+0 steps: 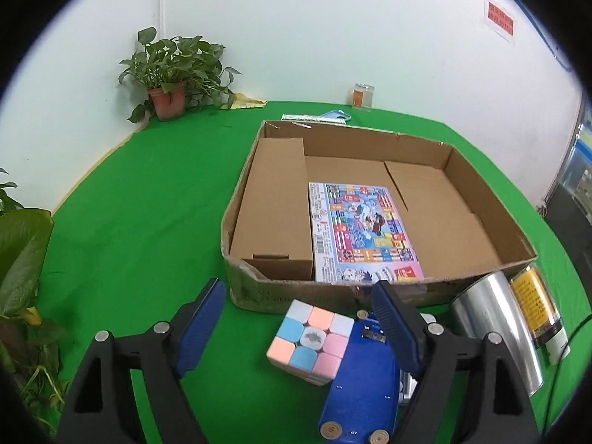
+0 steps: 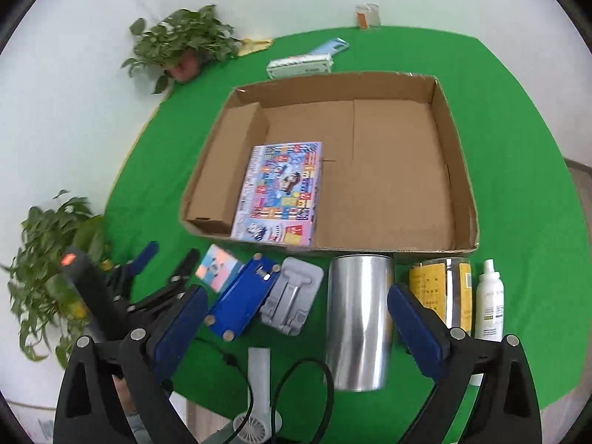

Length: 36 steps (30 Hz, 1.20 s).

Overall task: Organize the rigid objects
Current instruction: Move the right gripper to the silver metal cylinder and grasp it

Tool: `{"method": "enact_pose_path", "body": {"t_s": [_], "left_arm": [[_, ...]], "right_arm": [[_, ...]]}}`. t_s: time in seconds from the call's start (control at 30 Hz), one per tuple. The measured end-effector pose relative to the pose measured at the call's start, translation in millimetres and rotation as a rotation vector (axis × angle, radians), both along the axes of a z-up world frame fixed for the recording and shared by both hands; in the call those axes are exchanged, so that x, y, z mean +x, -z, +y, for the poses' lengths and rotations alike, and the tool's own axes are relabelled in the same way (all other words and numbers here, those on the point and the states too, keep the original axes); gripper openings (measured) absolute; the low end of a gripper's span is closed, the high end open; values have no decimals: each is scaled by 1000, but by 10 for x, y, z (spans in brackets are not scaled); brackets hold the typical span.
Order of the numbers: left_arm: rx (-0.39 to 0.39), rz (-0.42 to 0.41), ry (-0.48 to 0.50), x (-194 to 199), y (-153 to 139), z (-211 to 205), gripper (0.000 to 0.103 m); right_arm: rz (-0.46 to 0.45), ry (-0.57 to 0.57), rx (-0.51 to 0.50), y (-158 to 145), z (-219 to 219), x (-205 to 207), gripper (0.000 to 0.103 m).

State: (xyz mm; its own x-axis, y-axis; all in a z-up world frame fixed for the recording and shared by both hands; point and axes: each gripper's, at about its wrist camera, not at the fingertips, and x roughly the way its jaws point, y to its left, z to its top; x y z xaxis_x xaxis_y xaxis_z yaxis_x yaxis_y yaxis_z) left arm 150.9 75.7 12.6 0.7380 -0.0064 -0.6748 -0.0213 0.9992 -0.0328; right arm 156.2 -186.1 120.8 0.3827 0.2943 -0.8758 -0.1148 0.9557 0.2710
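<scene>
On the green table (image 1: pixel 148 203) by a white wall (image 1: pixel 296 37), both grippers' fingers spread; cardboard box (image 2: pixel 462 185) ahead.

A staged indoor workspace: green cloth-covered table (image 2: pixel 518 170), plain white wall (image 1: pixel 296 37), potted plant (image 1: pixel 170 74).

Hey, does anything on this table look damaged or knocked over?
Yes. The cardboard box has a crumpled, frayed near-left corner, and its front wall looks scuffed. The silver cylinder and the yellow-labelled can lie on their sides in front of it. Nothing looks spilled.
</scene>
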Motion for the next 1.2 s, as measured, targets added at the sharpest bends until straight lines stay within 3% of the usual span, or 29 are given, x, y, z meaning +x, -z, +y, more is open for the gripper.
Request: {"method": "enact_pose_path", "body": {"t_s": [0.2,0.33,0.53,0.63,0.77,0.87,0.97,1.07,1.2], "left_arm": [[-9,-31,7,-159,-88,-111,81],[-55,-47,10,-303,-130,-119,81],[-39,-106,-2,-506,-339,-38,81],[-23,-142,-3,-617,-581,92,81],[69,-153,16,-709,-951,180,81],[76,-175,61,-826,-1099,154,85],[-8,-118,135,-813,-905,-88,85],[-229,35,281,-642,-434,-429,85],[-468,230,359,-284,121,-724,85]], "right_arm": [[68,2,31,44,-144,-202,98],[79,-25,39,134,-109,-337,98],[7,-41,35,139,-95,-597,98],[-32,-28,-33,311,-169,-737,98],[-73,11,-76,601,-415,-895,98],[-196,-45,-21,770,-561,-1101,100],[-306,-29,-9,1084,-638,-1263,103],[-278,20,20,1450,-675,-1266,102],[-261,70,36,1706,-761,-1294,102]]}}
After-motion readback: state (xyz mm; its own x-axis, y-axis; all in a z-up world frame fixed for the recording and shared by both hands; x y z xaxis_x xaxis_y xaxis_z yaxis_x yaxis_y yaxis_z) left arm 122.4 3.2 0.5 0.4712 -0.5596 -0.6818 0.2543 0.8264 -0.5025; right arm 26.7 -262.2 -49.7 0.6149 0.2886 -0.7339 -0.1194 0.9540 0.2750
